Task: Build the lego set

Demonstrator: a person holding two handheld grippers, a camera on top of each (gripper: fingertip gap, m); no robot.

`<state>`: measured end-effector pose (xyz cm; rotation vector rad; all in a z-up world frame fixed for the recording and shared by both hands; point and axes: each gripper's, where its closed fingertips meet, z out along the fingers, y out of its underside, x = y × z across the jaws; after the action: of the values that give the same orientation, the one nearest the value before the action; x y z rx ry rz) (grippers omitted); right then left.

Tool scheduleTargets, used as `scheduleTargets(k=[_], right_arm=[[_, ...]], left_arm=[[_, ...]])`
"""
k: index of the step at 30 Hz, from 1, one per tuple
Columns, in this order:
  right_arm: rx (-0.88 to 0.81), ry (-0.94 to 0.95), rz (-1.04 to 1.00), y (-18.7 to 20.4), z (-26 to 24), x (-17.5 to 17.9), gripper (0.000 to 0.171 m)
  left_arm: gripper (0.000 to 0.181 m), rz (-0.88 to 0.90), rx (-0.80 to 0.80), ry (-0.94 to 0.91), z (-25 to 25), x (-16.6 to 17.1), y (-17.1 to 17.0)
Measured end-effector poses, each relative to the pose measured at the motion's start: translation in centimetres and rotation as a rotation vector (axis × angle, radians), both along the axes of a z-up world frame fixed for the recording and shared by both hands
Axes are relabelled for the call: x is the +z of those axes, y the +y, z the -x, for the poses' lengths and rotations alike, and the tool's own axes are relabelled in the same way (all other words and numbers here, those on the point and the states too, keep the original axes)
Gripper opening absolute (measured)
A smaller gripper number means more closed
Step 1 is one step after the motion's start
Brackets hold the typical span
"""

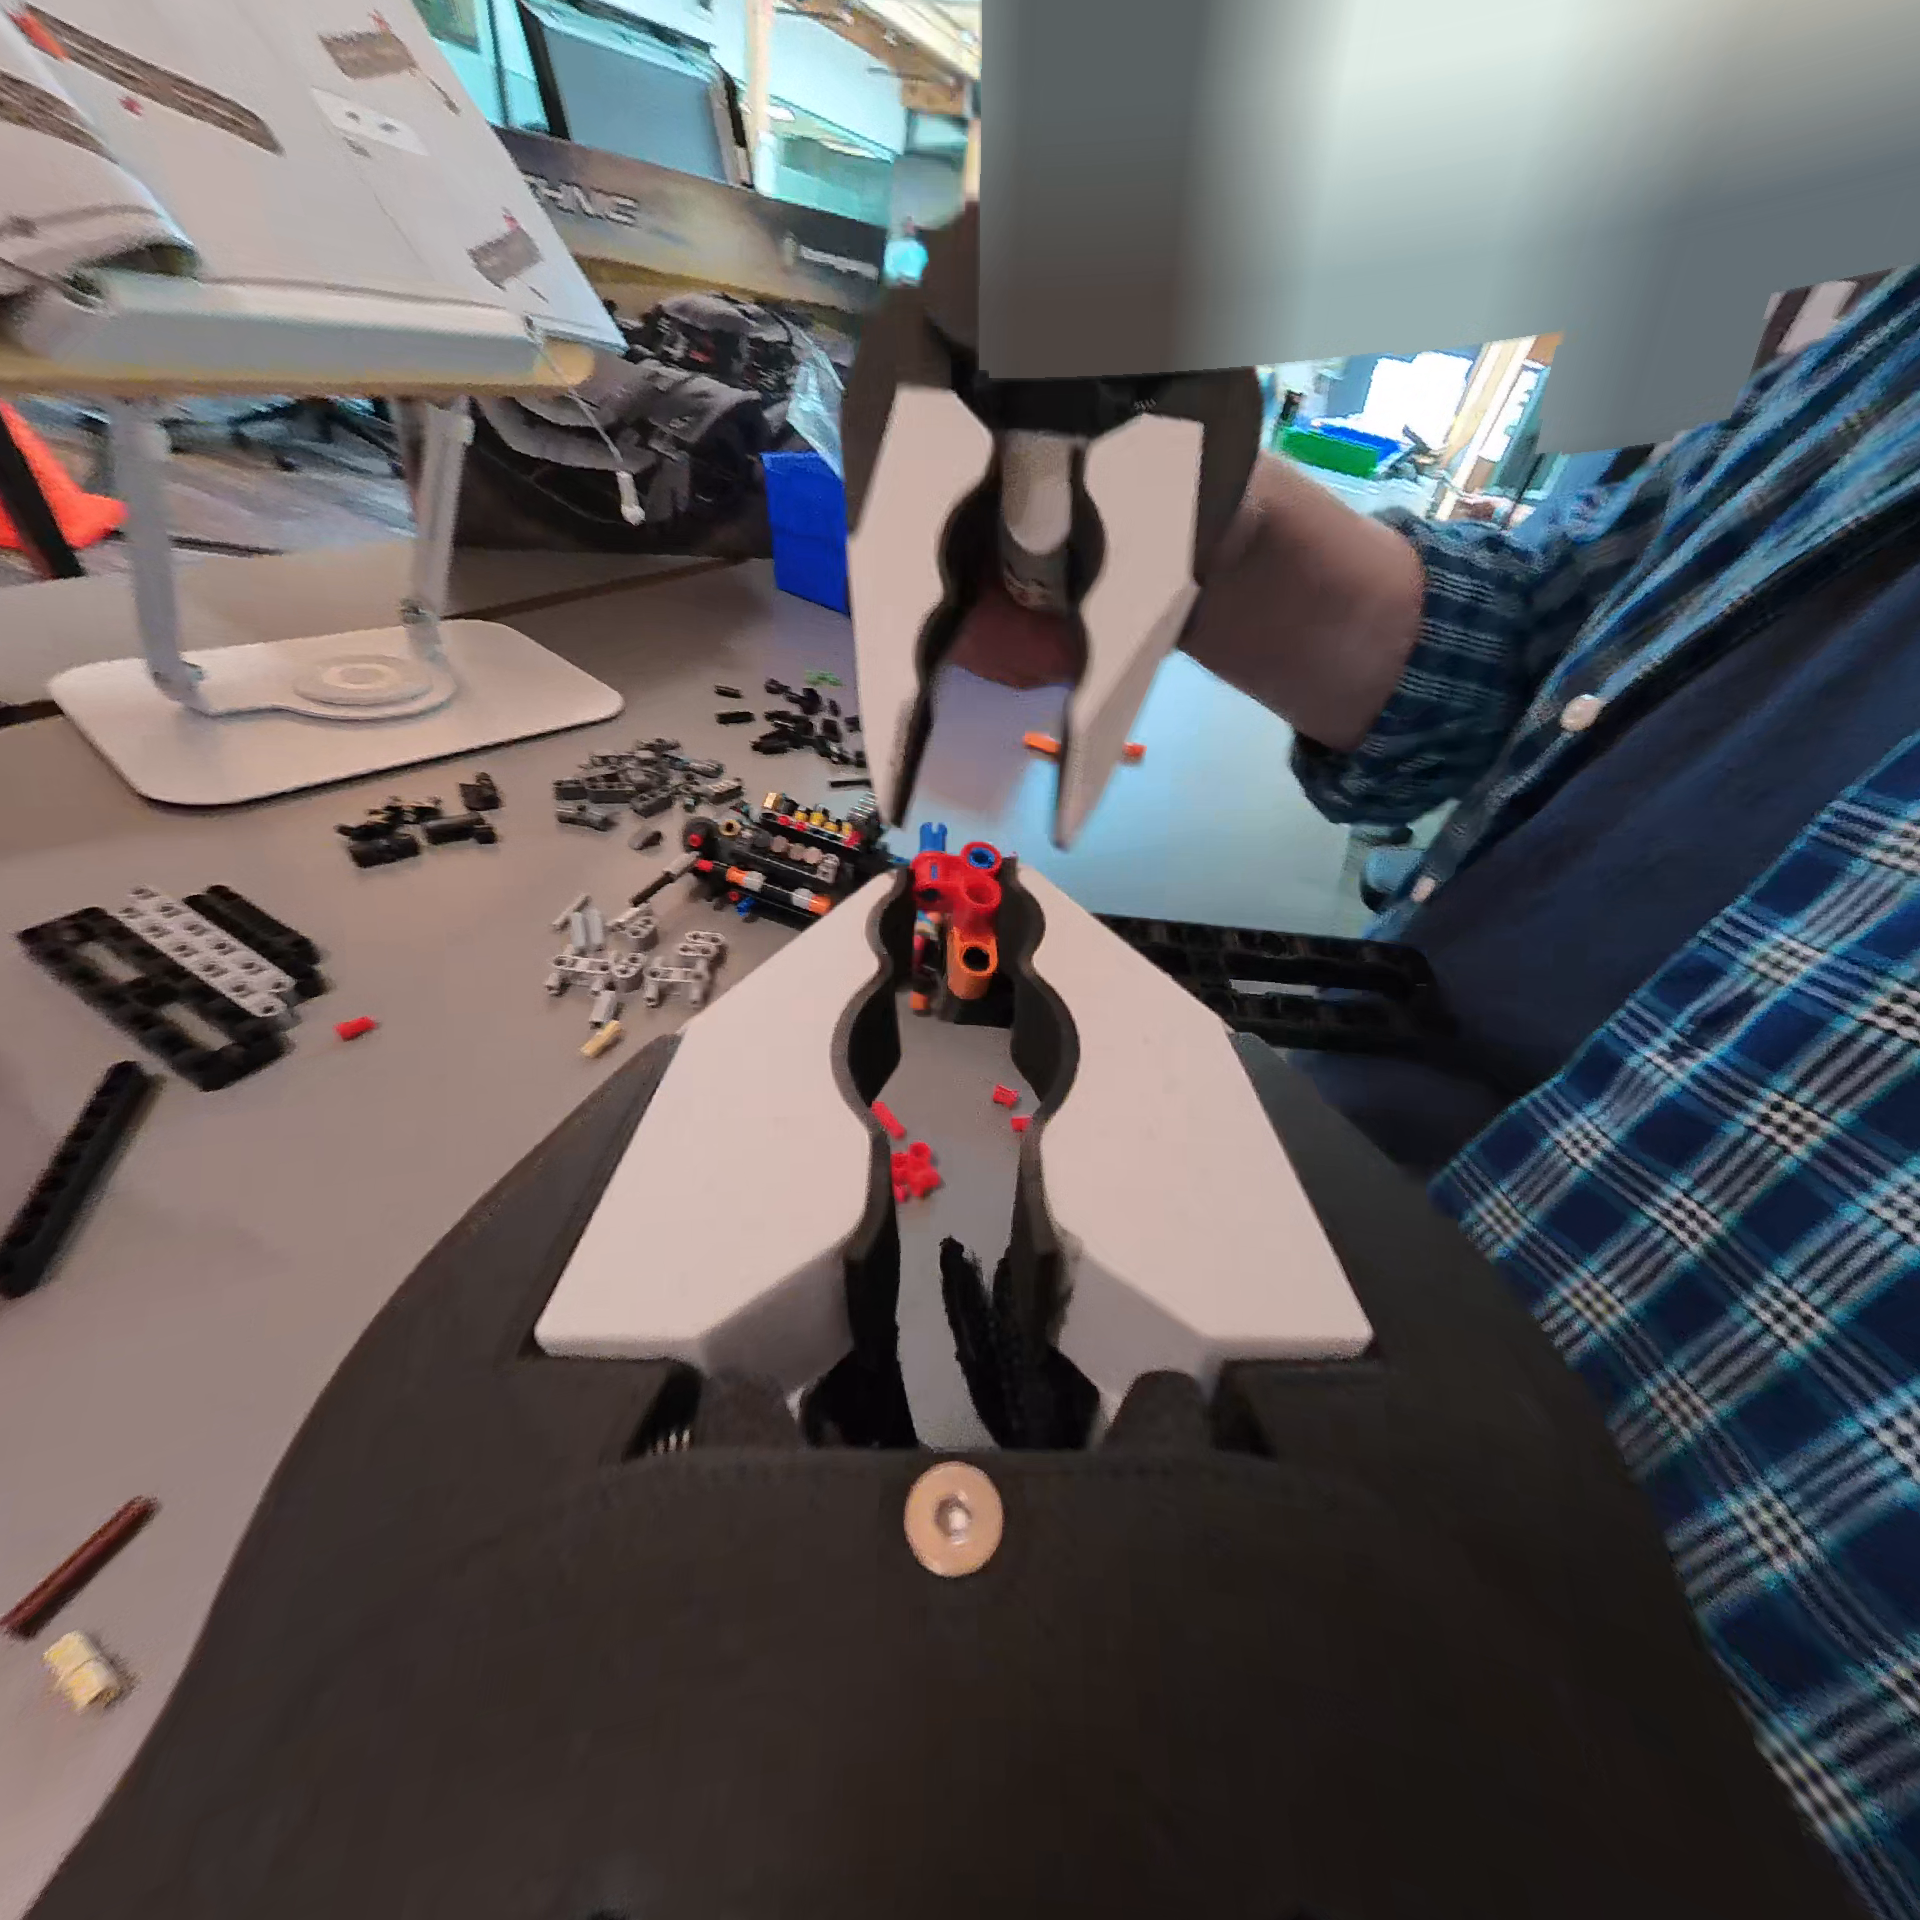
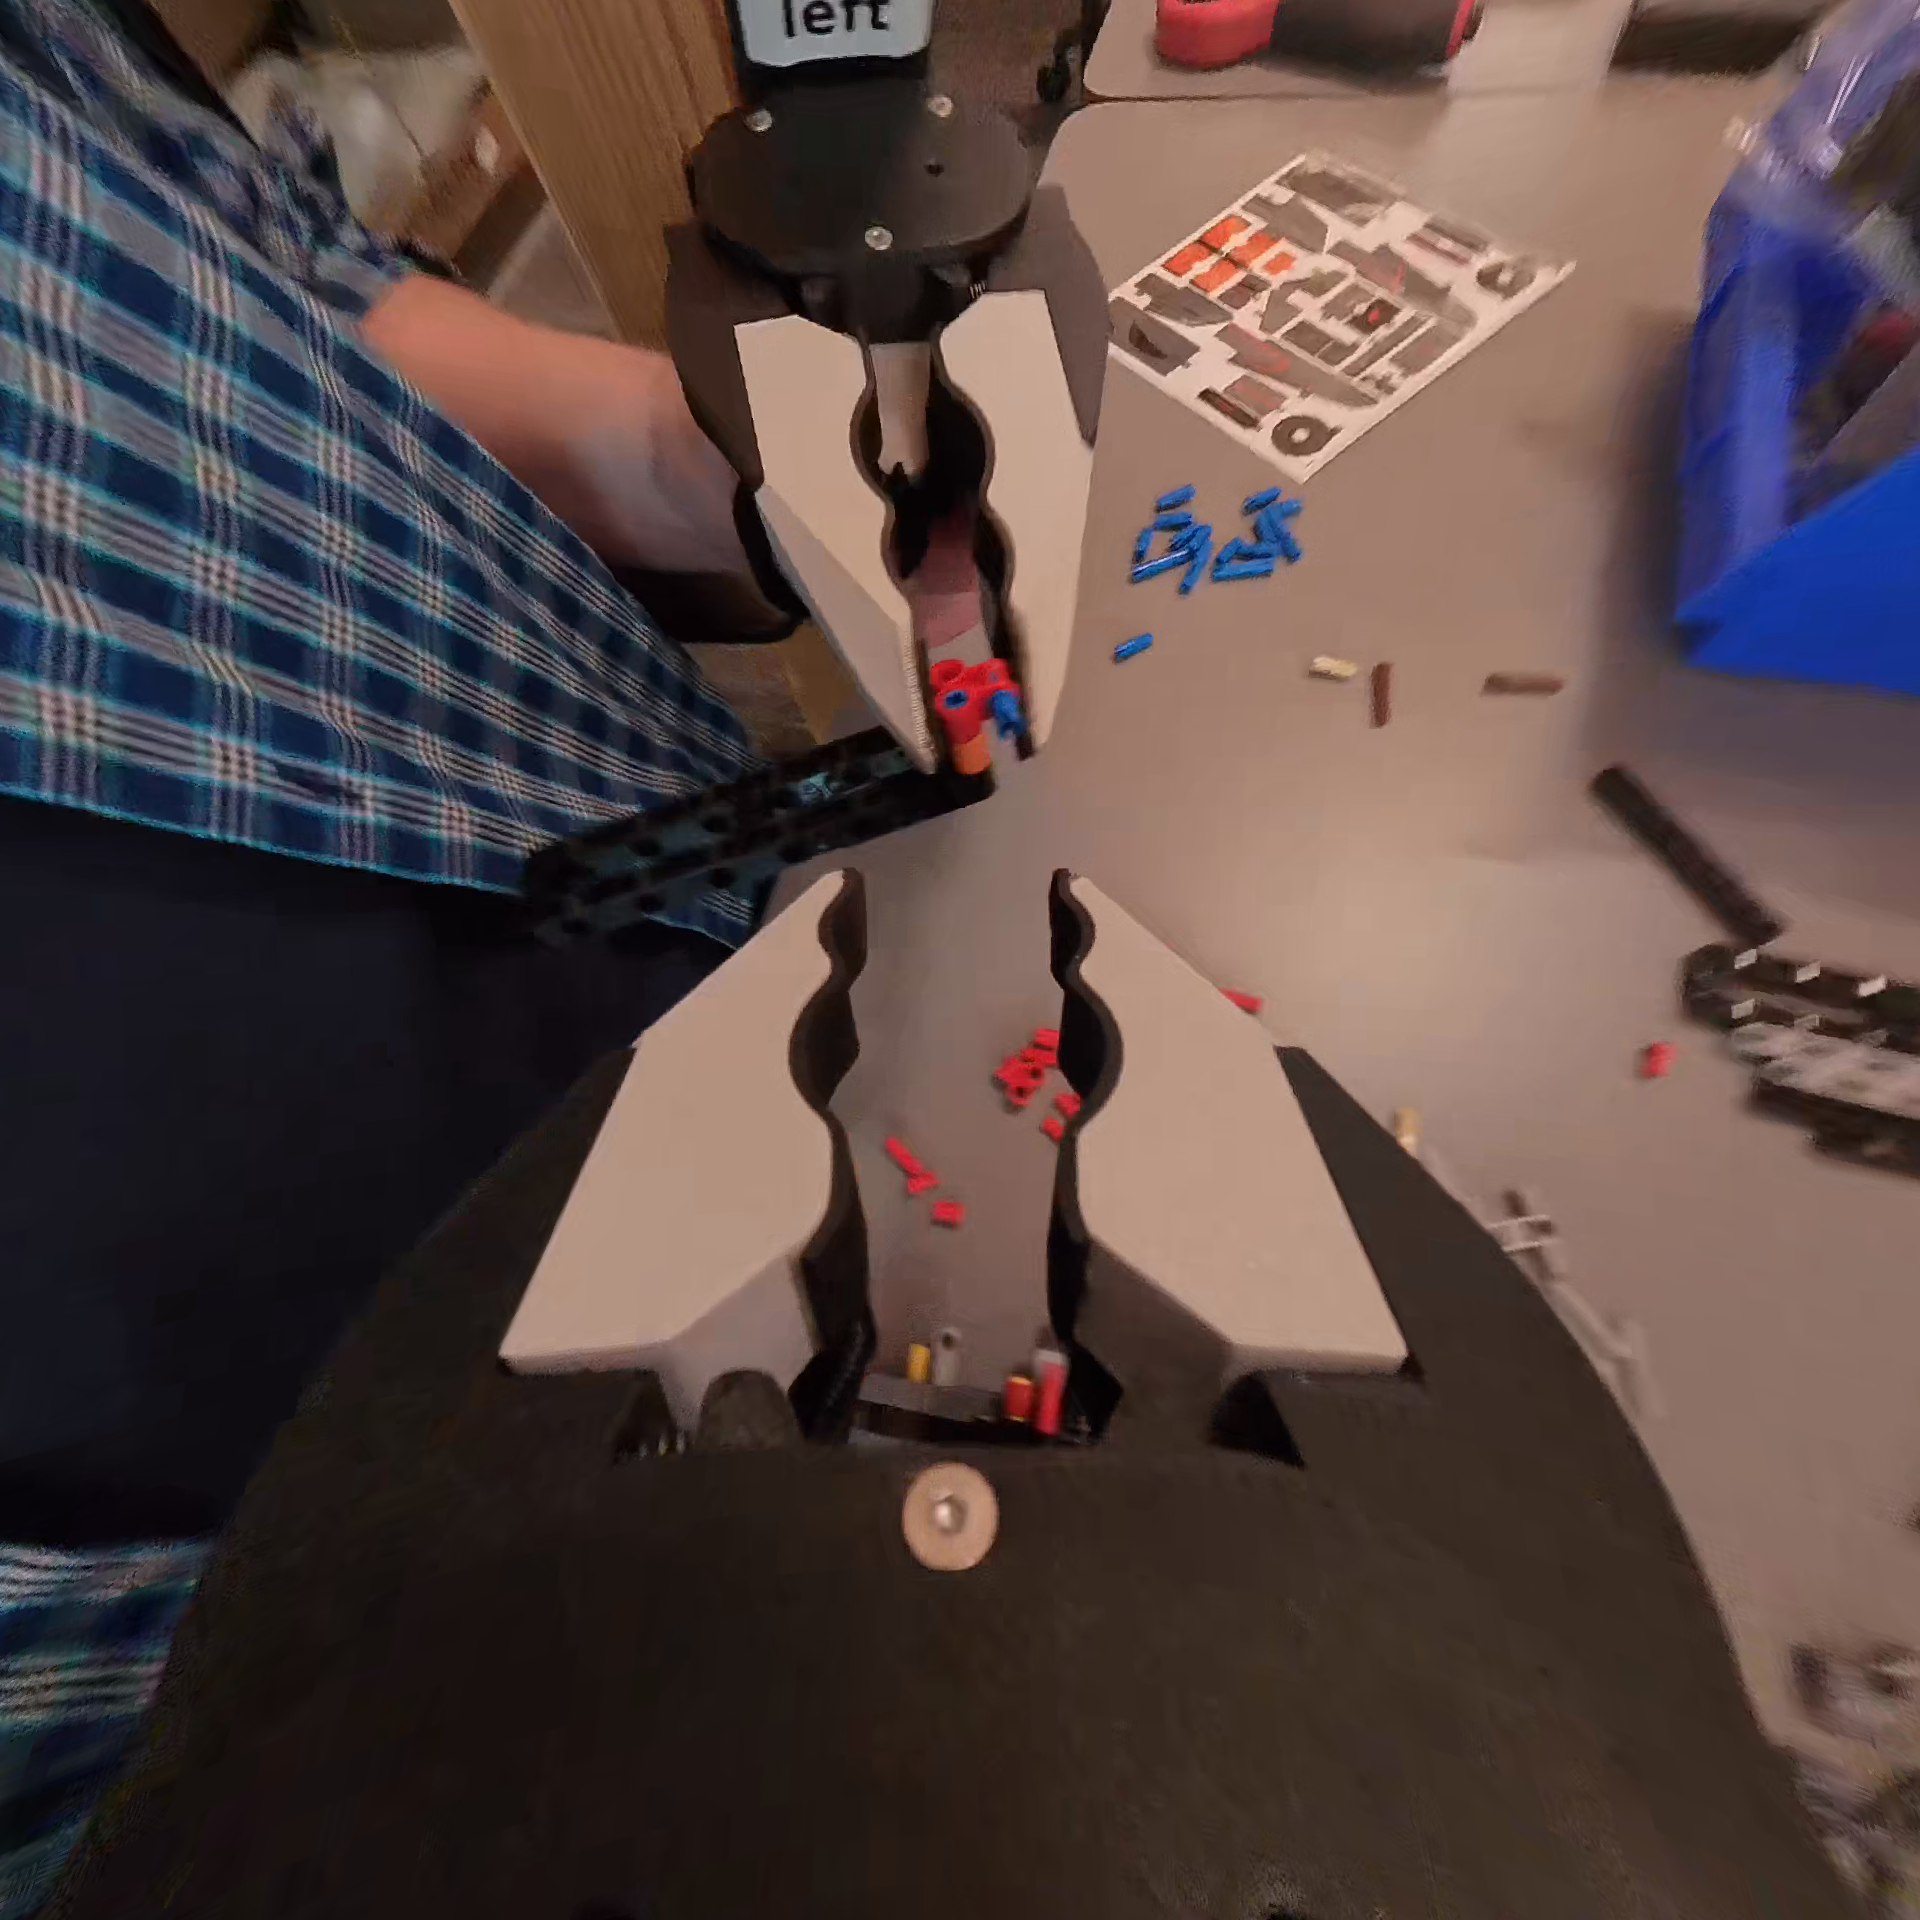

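The left tool point(image 1: 951, 883) grips a small red and orange piece point(image 1: 961, 914). The right tool point(image 2: 956, 883) is open, holding nothing. The build looks just begun: many loose pieces point(image 1: 634, 779) lie on the worktop point(image 1: 416, 1143).

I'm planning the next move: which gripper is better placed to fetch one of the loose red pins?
Right. The right gripper is open and empty, with the red pins lying on the table just beneath its fingers. The left gripper is shut on the red-and-orange assembly.
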<state>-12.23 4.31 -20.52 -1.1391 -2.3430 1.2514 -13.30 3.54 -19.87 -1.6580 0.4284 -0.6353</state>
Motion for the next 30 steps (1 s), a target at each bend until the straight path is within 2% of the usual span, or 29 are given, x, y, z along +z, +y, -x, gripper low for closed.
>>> scheduleTargets(k=[3,7,10,12,18,30], right_arm=[[-0.075,-0.098,0.156,-0.9,-0.2,-0.6,0.038],[-0.162,-0.173,0.347,-1.4,0.1,-0.7,0.035],[-0.169,-0.218,0.443,-2.0,0.3,-0.8,0.029],[-0.153,-0.218,0.459,-2.5,0.3,-0.8,0.019],[-0.168,-0.133,0.378,-1.7,0.8,-0.8,0.006],[-0.179,-0.094,0.212,0.6,1.3,-0.3,0.005]], left_arm=[[0.014,-0.029,0.076,0.058,0.8,0.2,0.6],[0.014,-0.076,0.14,0.154,1.0,0.6,1.1],[0.014,-0.112,0.166,0.197,1.1,1.4,1.3],[0.014,-0.124,0.183,0.241,1.1,1.6,1.4],[0.014,-0.156,0.192,0.242,1.0,1.8,1.0],[0.018,-0.171,0.187,0.181,1.3,2.4,0.7]])
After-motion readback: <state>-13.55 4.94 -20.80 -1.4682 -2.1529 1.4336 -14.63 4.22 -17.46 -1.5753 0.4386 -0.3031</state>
